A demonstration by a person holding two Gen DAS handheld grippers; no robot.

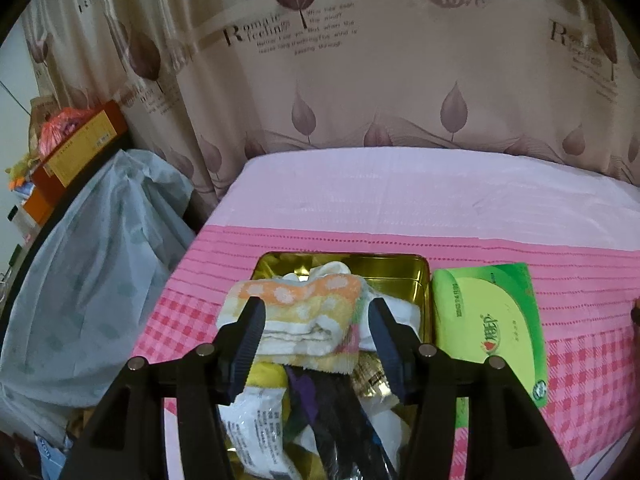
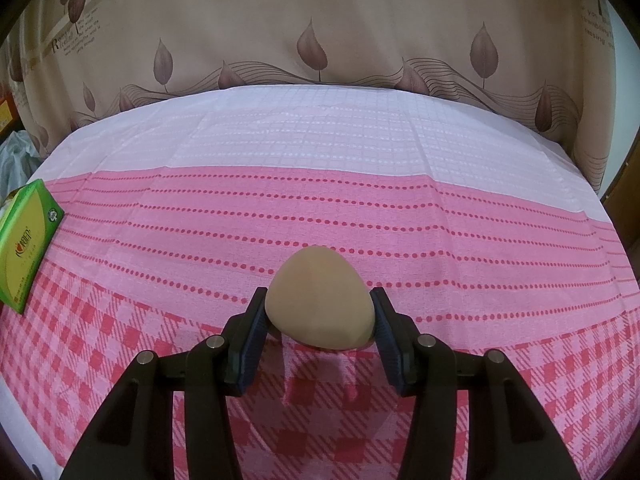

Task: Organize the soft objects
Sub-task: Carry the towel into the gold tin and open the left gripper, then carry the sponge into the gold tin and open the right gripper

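A folded orange, yellow and white dotted towel lies on top of a full gold tin on the pink checked cloth. My left gripper hovers over it, open, its fingers on either side of the towel without pressing it. Under the towel the tin holds a white sock, a white printed packet and dark fabric. In the right wrist view, my right gripper is shut on a beige egg-shaped sponge, held just above the cloth.
A green tissue pack lies right of the tin and shows at the left edge of the right wrist view. A pale plastic bag and stacked boxes stand left of the table. A leaf-print curtain hangs behind.
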